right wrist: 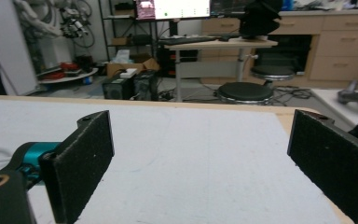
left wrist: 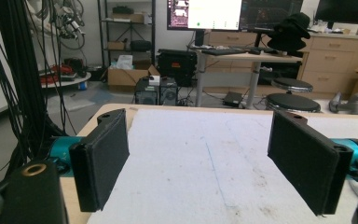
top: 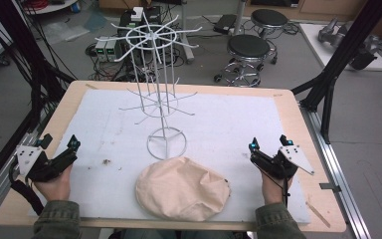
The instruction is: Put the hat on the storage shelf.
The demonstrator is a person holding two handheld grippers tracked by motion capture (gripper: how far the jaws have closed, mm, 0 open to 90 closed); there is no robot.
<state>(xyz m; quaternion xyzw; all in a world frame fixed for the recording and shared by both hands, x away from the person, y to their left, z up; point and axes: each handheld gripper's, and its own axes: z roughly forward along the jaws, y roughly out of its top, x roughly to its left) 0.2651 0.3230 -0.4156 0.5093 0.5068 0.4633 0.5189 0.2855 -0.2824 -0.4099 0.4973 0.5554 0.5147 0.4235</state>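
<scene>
At the near corners of the mat, your left gripper (top: 58,142) and right gripper (top: 268,142) both rest with jaws apart, empty; between them lies one beige cap (top: 183,188), one white wire rack (top: 159,84) just beyond it.

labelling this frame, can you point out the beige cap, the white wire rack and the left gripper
beige cap (top: 181,191), high view, middle of its crown
white wire rack (top: 166,143), high view, base ring
left gripper (top: 59,143), high view, midway between its fingertips

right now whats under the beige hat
The hat lies flat on the white mat, just in front of the wire rack base. Whatever is beneath its crown is covered and cannot be seen.
</scene>
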